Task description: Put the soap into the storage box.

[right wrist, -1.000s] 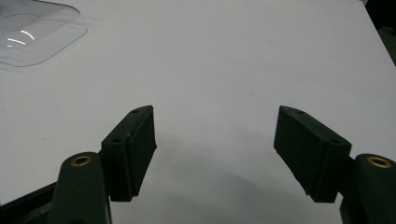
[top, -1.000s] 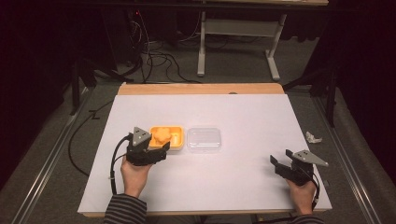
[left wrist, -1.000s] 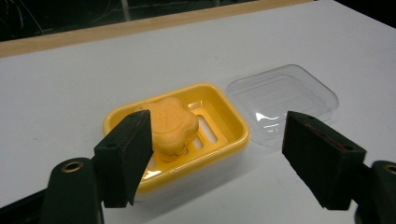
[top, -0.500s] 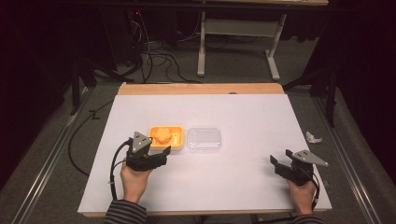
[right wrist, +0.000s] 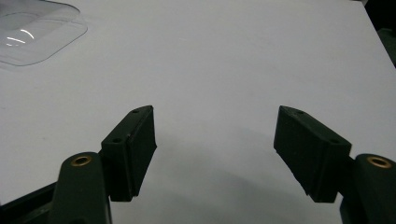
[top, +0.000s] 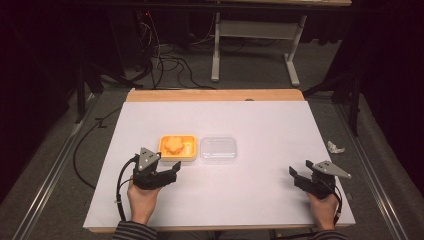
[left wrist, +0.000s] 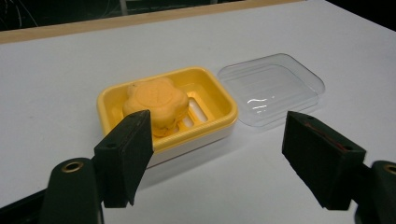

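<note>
A yellow soap dish (left wrist: pixel 205 100) holding an orange soap (left wrist: pixel 156 100) sits mid-tabletop (top: pixel 260 120), its clear lid (left wrist: pixel 271 86) lying just beside it. The left gripper (top: pixel 167 170), jaws apart, hovers near the dish; the right gripper (top: pixel 300 179), jaws apart, rests well away. Likely next: straddle the dish squarely before closing. The left gripper view reveals the soap's flower shape and the dish's drain slots.

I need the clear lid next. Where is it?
In the high view the clear lid lies mid-table, touching the right side of the yellow soap dish.
</note>
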Available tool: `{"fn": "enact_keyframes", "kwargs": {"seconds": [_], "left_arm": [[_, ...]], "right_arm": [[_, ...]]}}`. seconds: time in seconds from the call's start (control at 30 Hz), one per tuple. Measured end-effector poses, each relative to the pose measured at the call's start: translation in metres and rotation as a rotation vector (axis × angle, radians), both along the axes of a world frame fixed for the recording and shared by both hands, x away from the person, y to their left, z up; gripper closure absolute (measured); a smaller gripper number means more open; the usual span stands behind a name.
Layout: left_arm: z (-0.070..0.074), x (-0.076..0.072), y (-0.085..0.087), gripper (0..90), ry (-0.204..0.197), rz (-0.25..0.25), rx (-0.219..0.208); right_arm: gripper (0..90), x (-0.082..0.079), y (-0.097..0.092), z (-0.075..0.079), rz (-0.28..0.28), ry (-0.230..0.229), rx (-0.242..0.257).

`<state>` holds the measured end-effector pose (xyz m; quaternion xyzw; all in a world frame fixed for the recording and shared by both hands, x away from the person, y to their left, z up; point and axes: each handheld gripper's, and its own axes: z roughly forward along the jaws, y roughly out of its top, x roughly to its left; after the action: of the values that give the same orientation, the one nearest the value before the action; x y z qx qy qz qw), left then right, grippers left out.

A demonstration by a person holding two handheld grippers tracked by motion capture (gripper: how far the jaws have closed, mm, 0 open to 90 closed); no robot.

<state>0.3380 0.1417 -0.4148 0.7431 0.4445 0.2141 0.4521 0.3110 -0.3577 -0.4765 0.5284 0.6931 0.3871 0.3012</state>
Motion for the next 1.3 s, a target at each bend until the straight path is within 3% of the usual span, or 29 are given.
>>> {"fn": "enact_keyframes", "kwargs": {"seconds": [1.3], "left_arm": [[-0.018, -0.006, -0.021, 25.0, 0.028, -0.057, 0.031]], "right_arm": [[30.1, 0.000, 0.000, 0.000, -0.003, -0.002, -0.001]]}}
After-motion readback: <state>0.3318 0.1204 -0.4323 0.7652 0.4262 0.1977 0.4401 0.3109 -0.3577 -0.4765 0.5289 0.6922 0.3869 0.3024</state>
